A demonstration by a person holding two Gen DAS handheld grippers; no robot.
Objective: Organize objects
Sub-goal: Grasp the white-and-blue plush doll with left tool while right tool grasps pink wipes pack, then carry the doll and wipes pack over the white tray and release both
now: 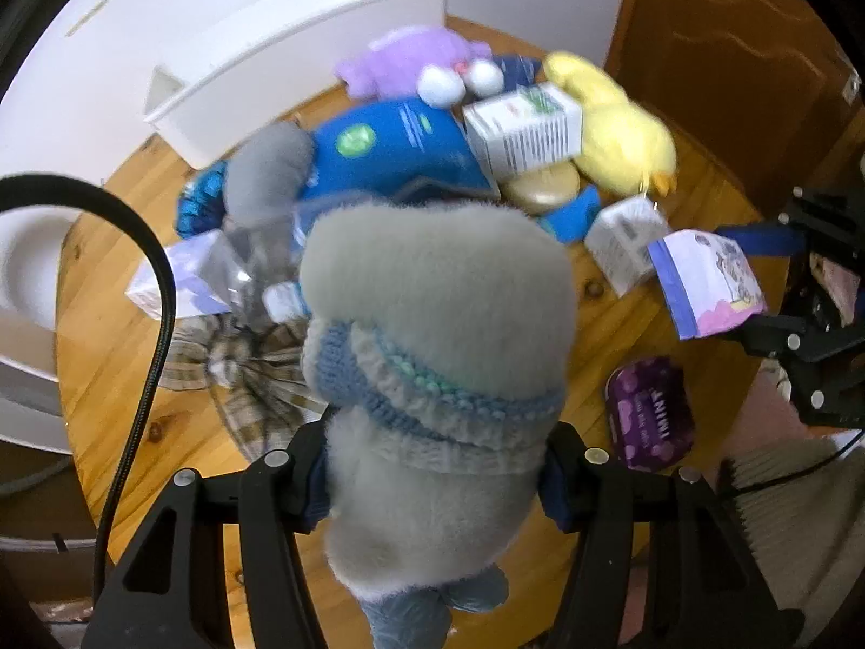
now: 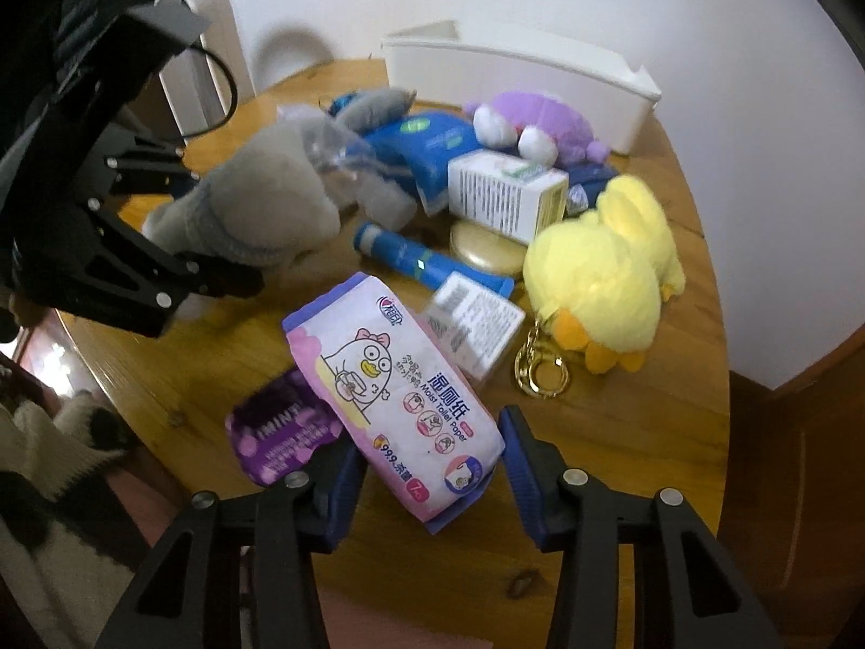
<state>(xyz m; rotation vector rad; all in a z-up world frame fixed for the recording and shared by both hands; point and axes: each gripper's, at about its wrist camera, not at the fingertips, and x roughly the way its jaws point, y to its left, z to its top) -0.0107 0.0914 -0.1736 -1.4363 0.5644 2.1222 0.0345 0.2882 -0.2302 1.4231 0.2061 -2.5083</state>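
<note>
A grey plush toy (image 1: 432, 292) with a blue knitted scarf fills the left wrist view; my left gripper (image 1: 432, 487) is shut on its body, holding it above the round wooden table (image 1: 108, 378). In the right wrist view the same plush (image 2: 254, 205) hangs from the left gripper (image 2: 216, 232) at the left. My right gripper (image 2: 427, 465) is shut on a pink and white pack of moist toilet paper (image 2: 400, 395), both blue pads against its sides. The left wrist view shows that pack (image 1: 703, 281) tilted in the right gripper (image 1: 767, 281).
A white bin (image 2: 519, 75) stands at the table's back. Before it lie a purple plush (image 2: 540, 119), yellow duck plush (image 2: 605, 265), blue pack (image 1: 400, 146), white box (image 2: 503, 194), blue tube (image 2: 421, 259), small box (image 2: 476, 324), purple mint pack (image 2: 275, 432) and checked cloth (image 1: 243, 373).
</note>
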